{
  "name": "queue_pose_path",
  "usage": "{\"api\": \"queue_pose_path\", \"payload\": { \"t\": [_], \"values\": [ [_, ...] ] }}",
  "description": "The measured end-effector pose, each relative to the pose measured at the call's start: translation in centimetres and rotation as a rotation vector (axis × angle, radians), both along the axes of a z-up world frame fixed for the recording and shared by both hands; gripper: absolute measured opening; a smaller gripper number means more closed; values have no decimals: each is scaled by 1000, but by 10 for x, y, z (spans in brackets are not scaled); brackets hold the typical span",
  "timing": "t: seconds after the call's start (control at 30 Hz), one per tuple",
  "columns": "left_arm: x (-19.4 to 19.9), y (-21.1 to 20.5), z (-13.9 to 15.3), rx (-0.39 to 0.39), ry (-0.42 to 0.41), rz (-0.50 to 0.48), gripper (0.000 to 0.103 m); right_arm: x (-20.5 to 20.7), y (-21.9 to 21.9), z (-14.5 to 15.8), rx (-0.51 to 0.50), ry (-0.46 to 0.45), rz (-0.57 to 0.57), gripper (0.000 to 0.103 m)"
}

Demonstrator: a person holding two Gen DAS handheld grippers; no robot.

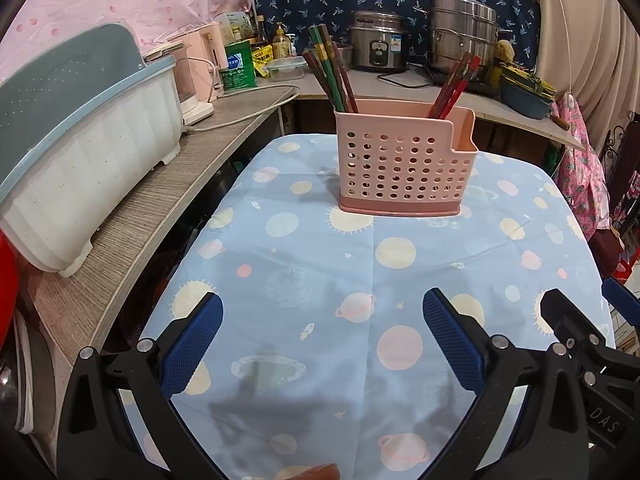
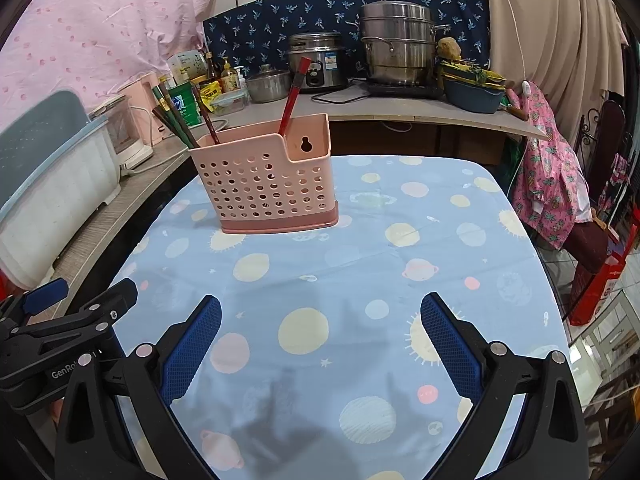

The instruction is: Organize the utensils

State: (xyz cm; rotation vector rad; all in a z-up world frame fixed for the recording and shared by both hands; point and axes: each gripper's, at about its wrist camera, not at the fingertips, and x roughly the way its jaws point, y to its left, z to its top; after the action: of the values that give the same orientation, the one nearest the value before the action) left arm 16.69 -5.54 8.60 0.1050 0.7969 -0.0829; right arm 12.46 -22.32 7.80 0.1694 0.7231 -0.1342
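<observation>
Nearest the cameras, the left gripper (image 1: 322, 316) and right gripper (image 2: 320, 316) hover side by side above the cloth-covered worktop (image 1: 400, 280), fingers spread wide and holding nothing. Farther off, the pink utensil holder (image 1: 404, 164) stands upright with dark chopsticks (image 1: 332, 68) in its left compartment and red chopsticks (image 1: 454, 88) in its right. The sorting looks finished; if not, the next move calls for reaching forward.

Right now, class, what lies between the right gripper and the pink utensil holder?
Only bare planet-print tablecloth separates right gripper from holder, per right wrist view.
</observation>
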Motion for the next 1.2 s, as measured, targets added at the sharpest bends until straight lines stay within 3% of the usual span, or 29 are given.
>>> {"api": "queue_pose_path", "payload": {
  "t": [1.2],
  "values": [
    [8,0,-10,4,15,3,96,8,3,-8,-5,25,-11,96]
  ]
}}
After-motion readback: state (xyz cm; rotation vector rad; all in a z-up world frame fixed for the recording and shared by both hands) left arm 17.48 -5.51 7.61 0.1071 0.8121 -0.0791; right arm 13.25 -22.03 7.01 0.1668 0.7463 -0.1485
